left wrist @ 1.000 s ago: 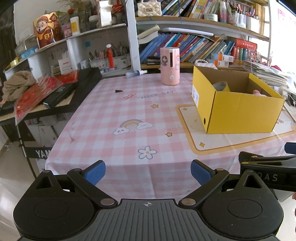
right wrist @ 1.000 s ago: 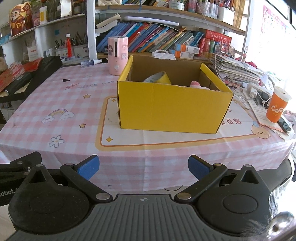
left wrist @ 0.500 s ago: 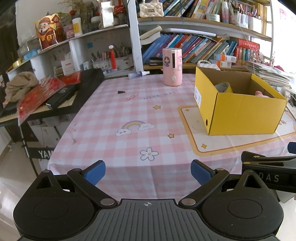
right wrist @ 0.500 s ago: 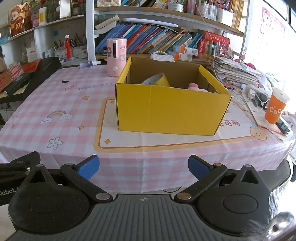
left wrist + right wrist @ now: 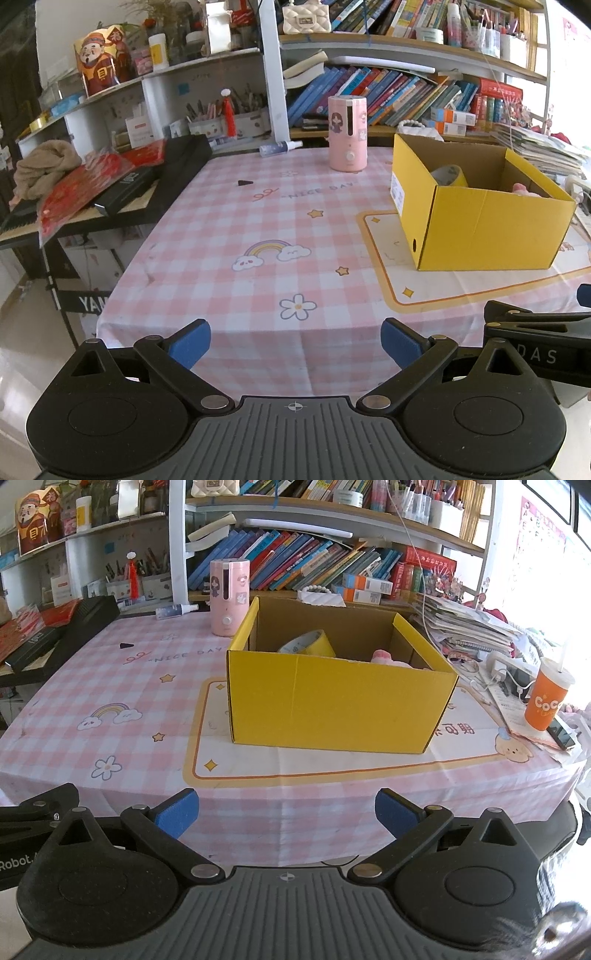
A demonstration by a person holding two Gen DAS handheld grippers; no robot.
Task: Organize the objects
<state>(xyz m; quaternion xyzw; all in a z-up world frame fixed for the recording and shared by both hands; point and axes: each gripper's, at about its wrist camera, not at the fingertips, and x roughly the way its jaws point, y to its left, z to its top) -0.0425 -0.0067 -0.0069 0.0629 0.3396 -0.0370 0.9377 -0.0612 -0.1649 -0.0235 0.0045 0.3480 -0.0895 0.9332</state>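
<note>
Right wrist: yellow box (image 5: 338,698) well beyond the right gripper's (image 5: 283,814) wide-spread, empty fingers (image 5: 176,812).

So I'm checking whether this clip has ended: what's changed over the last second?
Both grippers backed away from the table; the yellow box looks smaller. Nothing was grasped or released. Left gripper and right gripper remain open and empty; tape roll and pink item stay inside.

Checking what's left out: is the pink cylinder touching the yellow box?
Apart. The left wrist view shows the pink cylinder standing clear of the yellow box, with a strip of checked tablecloth between them.
</note>
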